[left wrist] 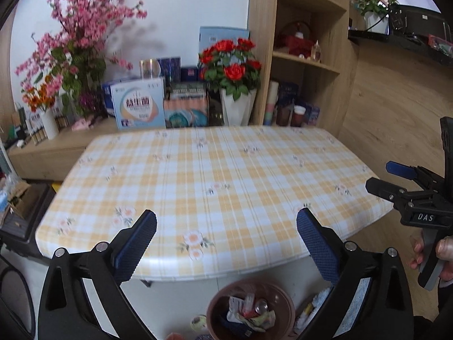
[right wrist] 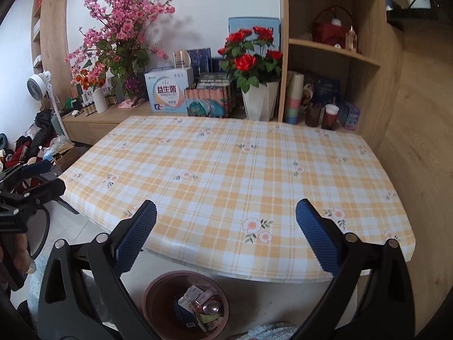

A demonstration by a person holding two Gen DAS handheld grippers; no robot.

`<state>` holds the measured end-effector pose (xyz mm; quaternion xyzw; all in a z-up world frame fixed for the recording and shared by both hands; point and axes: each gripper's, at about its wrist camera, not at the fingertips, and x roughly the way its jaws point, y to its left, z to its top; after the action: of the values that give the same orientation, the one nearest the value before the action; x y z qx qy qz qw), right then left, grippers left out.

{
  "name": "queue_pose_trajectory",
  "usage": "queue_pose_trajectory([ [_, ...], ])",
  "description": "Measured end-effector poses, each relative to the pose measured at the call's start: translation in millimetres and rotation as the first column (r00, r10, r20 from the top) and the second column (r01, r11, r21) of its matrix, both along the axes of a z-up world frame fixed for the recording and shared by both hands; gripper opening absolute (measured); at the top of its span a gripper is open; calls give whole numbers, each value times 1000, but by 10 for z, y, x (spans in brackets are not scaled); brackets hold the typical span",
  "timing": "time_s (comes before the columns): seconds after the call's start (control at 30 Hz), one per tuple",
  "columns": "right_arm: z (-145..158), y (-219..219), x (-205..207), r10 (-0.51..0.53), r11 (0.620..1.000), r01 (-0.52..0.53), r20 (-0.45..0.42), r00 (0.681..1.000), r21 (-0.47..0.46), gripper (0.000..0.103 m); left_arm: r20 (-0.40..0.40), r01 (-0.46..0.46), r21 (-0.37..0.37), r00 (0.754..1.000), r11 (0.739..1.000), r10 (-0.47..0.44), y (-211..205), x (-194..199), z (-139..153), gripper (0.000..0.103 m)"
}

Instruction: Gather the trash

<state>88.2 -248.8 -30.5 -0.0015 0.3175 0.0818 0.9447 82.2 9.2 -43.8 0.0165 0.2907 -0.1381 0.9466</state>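
Both sets of jaws stand spread wide with nothing between them. The left gripper (left wrist: 226, 243) and the right gripper (right wrist: 226, 240) hang over the near edge of the surface (right wrist: 226, 170), which is covered in a yellow checked cloth. The trash (left wrist: 252, 310) lies in the brown bin (right wrist: 153, 306) on the floor, below the surface's edge and beneath both sets of jaws, well apart from their blue pads (left wrist: 136, 243).

Below our left gripper (left wrist: 226, 240), the bin (left wrist: 215, 303) is cut by the frame's lower edge; its crumpled trash (left wrist: 250, 311) we cannot identify piece by piece. To its right, the hand (left wrist: 441, 252) runs off-frame.
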Motion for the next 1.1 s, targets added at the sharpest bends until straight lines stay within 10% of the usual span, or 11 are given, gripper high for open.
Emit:
queue_pose_trajectory([
  [0.4, 512, 53, -164, -19, 1000, 21, 92, 996, -18, 97, 153, -21, 53, 988, 998, 13, 14, -175, 642, 97],
  [1.1, 593, 41, -215, -30, 999, 32, 100, 994, -16, 97, 151, -29, 54, 988, 998, 21, 15, -259, 664, 97],
])
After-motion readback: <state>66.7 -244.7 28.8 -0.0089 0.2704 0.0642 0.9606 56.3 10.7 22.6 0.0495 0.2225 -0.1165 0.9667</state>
